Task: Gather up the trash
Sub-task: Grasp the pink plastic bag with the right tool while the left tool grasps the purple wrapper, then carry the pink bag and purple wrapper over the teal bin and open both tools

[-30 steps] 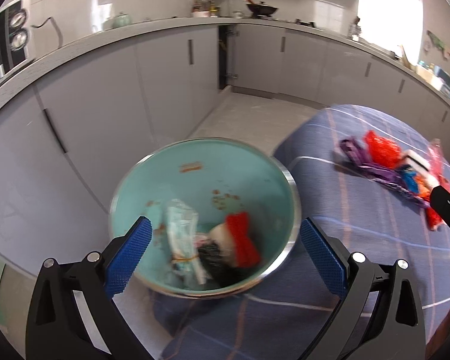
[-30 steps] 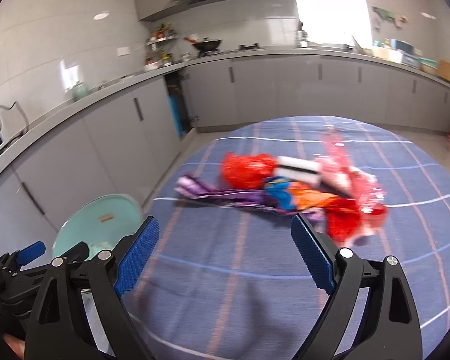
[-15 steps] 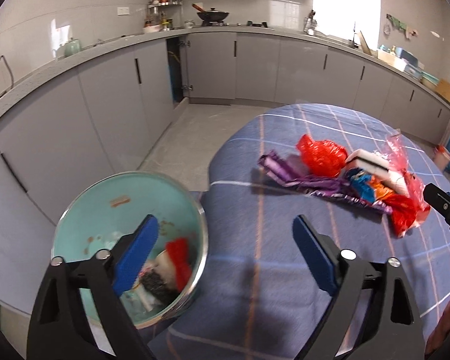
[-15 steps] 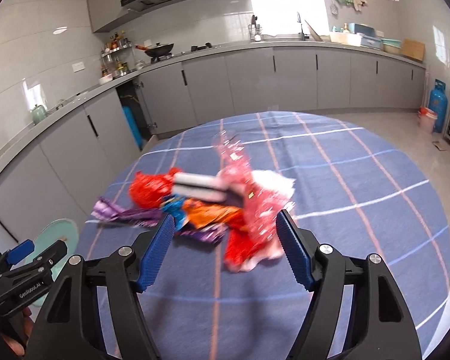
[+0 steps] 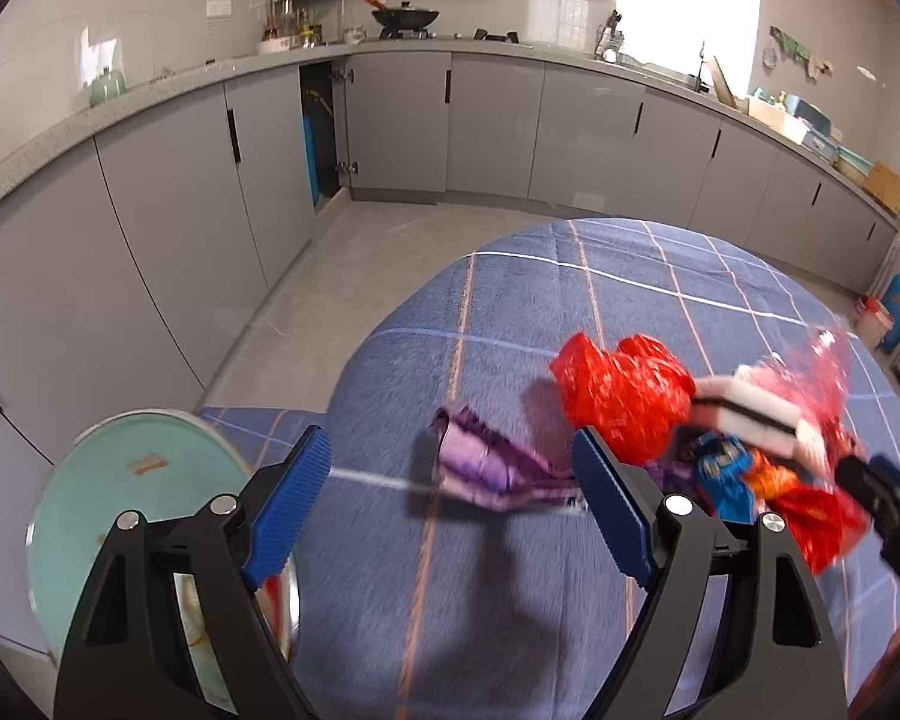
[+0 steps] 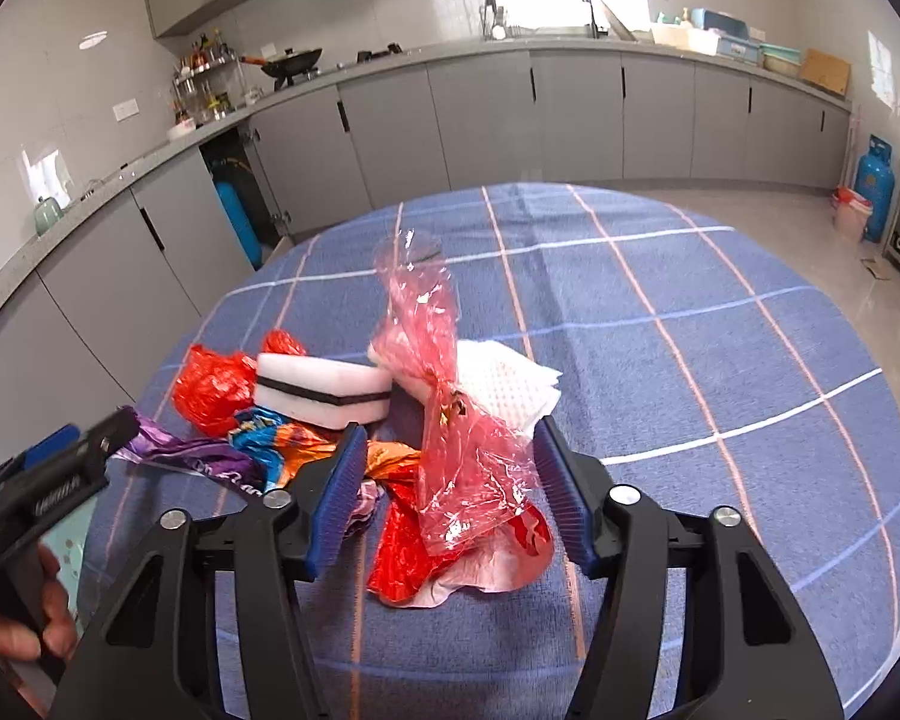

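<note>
**Both claws over the trash heap, jaws narrowing**

Swinging away from the bin since a second ago, the left gripper (image 5: 450,504) now hangs over the blue checked tablecloth (image 5: 510,312), and the right gripper (image 6: 450,480) has come in over the trash pile (image 6: 354,420) that earlier lay farther off.

Writing is scarce: the purple wrapper (image 6: 210,462) carries pale lettering too blurred to read, and the left tool's black body shows a small white word in the right wrist view that cannot be made out.

One container is in sight, the teal-lined metal bin (image 5: 132,480) at the near left, off the table edge. A faint mark shows on its inner wall; red and pale scraps show at its bottom, mostly hidden behind the left claw.

On the cloth lie a crumpled red bag (image 6: 216,384), a white sponge with a dark middle band (image 6: 321,390), a white paper napkin (image 6: 504,384), a blue-and-orange wrapper (image 6: 282,438) and a pink cellophane wrap (image 6: 450,420) standing up from the heap.

The left claw's jaws have just been closing yet stand wide apart and hold nothing, the purple wrapper lying beyond them. The right claw's jaws have just been closing too; the pink cellophane is between them, but the pads are not visibly pressing it.
</note>
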The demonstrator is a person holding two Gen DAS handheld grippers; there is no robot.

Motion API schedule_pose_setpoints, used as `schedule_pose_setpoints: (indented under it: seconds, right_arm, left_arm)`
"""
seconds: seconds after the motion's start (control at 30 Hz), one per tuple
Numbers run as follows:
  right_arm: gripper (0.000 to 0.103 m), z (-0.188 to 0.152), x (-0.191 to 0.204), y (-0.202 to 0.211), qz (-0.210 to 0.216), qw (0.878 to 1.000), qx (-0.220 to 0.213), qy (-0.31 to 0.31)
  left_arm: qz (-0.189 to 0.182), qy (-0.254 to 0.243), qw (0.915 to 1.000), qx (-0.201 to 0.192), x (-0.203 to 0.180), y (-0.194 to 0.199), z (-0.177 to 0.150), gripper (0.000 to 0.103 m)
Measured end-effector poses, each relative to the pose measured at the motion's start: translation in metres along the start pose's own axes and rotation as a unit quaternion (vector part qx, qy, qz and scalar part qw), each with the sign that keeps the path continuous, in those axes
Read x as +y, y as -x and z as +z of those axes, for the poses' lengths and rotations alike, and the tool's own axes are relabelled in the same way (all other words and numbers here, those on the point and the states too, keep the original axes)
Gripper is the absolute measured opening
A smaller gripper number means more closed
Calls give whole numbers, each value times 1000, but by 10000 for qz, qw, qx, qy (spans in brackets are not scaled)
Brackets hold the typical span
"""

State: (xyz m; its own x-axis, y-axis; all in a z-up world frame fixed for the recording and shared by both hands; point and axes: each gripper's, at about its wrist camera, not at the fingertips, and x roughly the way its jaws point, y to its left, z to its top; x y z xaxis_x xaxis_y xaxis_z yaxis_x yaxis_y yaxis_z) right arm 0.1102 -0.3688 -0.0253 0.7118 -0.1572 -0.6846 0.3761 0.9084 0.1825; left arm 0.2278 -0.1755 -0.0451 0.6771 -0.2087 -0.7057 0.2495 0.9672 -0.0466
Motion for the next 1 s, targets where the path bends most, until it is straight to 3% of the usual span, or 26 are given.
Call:
schedule_pose_setpoints:
  seconds: [0.1, 0.13, 0.17, 0.2, 0.37, 0.83, 1.0]
  right_arm:
    - [40, -1, -3, -4, 50, 9999, 114, -26]
    - [34, -2, -4, -5, 61, 9999, 156, -22]
    - [34, -3, -5, -5, 81, 9998, 179, -31]
    - [33, -4, -6, -5, 101, 9997, 193, -56]
    - [24, -7, -7, 5, 118, 9998, 128, -119]
    - [23, -22, 7, 72, 386, 9984, -383, -143]
    - [23, -27, 22, 79, 468, 9979, -443, 0]
  left_arm:
    - [-107, 165, 9997, 149, 1, -13, 2, 71]
    - [-184, 206, 9993, 236, 0, -19, 2, 62]
    - [-233, 193, 9991, 297, 0, -22, 1, 48]
    - [-316, 177, 9986, 393, -2, -27, 0, 42]
    - [-559, 175, 9980, 247, 1, -16, -7, 21]
    - [-608, -44, 9971, -447, 28, 75, -36, 14]
    - [-511, 165, 9965, -647, 50, 100, -41, 14]
